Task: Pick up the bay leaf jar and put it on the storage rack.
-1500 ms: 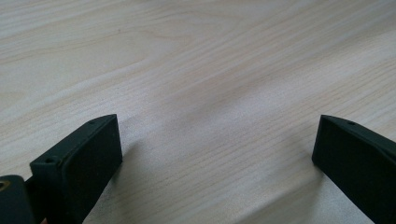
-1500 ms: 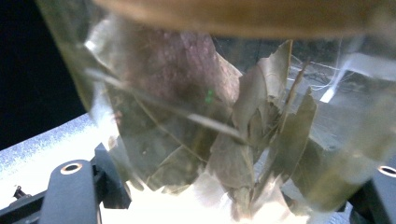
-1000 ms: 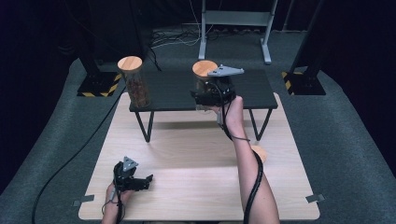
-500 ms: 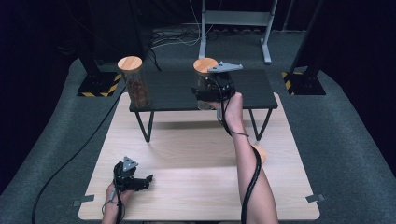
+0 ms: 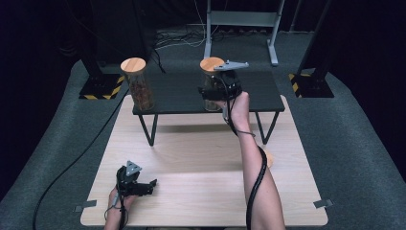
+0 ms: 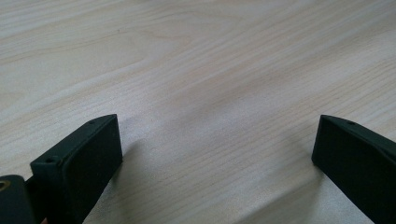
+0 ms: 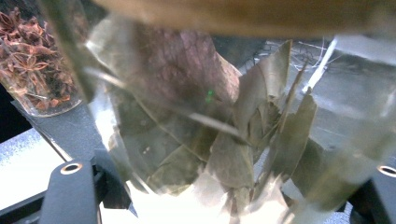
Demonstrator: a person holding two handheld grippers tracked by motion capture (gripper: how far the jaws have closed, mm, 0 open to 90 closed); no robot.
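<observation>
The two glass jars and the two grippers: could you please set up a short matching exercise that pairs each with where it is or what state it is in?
Things:
1. jar of dried leaves
2. jar of star anise
3. left gripper
4. right gripper

Places or states:
A. jaws apart, low over the wooden table, nothing between them
B. standing alone at the left end of the black shelf
C. closed on a jar on the shelf
D. held between two black jaws, wooden lid on

Pairs: 1-D, 2-B, 3-A, 4-C
</observation>
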